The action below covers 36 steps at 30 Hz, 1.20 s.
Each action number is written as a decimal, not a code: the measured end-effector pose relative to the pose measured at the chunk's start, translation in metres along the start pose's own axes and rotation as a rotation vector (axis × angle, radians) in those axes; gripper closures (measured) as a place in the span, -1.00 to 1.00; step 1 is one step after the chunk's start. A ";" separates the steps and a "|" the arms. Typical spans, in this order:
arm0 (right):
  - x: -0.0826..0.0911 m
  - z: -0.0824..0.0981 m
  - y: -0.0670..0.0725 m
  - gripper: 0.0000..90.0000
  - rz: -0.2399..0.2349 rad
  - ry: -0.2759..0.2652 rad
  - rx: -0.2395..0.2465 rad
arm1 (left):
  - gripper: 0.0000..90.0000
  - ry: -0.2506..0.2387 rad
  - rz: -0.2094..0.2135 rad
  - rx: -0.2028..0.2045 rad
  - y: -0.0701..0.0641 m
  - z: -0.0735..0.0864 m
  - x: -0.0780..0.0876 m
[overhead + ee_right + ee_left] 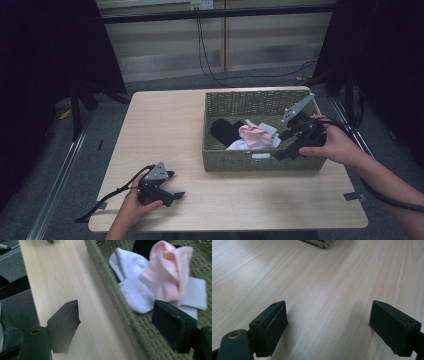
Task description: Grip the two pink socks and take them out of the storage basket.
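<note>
Nearest the person, at about 7 o'clock on the table (pixel 170 125), the left hand-held gripper (pixel 172 186) rests low over bare wood with its jaws spread wide and nothing between them; it appears parked, clear of the work. At 3 o'clock, the right hand-held gripper (pixel 281 150) is held at the near right part of the woven basket (pixel 240 102), jaws wide and empty. In the right gripper view they straddle the basket's near rim, one jaw over the table, the other inside, likely positioned for the contents. Inside lie a pink sock (pixel 170 270) atop white socks (pixel 135 287), with a dark garment (pixel 226 131) at their 9 o'clock. The table is pale wood grain. Beyond, at 12 o'clock: grey carpet, trailing cables (pixel 210 60), dark curtains either side, and a wall outlet.
</note>
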State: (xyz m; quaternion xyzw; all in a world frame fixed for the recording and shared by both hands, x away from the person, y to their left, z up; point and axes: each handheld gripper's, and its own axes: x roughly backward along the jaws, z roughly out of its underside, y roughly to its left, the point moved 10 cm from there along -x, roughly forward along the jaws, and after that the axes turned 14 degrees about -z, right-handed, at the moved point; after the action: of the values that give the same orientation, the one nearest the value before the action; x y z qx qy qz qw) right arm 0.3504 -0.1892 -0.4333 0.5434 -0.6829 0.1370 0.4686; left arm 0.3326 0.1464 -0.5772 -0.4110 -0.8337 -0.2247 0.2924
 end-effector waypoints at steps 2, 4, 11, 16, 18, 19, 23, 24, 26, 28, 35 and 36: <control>0.002 -0.002 -0.008 -0.51 0.013 0.003 -0.013 | -0.69 -0.001 -0.001 0.001 0.000 0.000 0.000; 0.003 -0.004 -0.016 -0.49 0.032 0.008 -0.017 | -0.69 0.002 0.001 -0.003 0.000 0.000 0.000; 0.000 -0.012 -0.051 -0.40 0.098 -0.009 -0.065 | -0.69 0.003 0.001 -0.002 0.000 0.000 0.000; -0.008 -0.011 -0.066 -0.38 0.126 0.013 -0.087 | -0.69 0.003 0.002 -0.003 0.000 0.000 0.000; -0.011 -0.011 -0.072 -0.37 0.139 0.022 -0.083 | -0.69 0.003 0.002 -0.003 0.000 0.000 0.000; -0.012 -0.011 -0.074 -0.36 0.140 0.024 -0.085 | -0.69 0.002 0.001 -0.002 0.000 0.000 0.000; -0.019 -0.014 -0.084 -0.31 0.156 0.031 -0.091 | -0.69 0.002 0.002 -0.001 0.000 0.000 0.000; -0.021 -0.015 -0.085 -0.30 0.156 0.031 -0.091 | -0.69 0.002 0.002 0.000 0.000 0.000 0.000; -0.027 -0.018 -0.088 -0.25 0.149 0.050 -0.088 | -0.69 0.002 0.002 0.000 0.000 0.000 0.000; -0.031 -0.021 -0.090 -0.18 0.149 0.059 -0.087 | -0.69 0.003 0.002 -0.002 0.000 0.000 0.000; -0.043 -0.028 -0.100 0.08 0.144 0.064 -0.089 | -0.69 0.002 0.002 0.000 0.000 0.000 0.000; -0.043 -0.027 -0.102 0.12 0.150 0.071 -0.085 | -0.69 0.002 0.002 0.000 0.000 0.000 0.000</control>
State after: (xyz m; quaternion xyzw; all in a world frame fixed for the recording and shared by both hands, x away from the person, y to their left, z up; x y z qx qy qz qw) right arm 0.4518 -0.1817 -0.4860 0.4652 -0.7098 0.1617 0.5036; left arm 0.3326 0.1466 -0.5771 -0.4116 -0.8330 -0.2248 0.2934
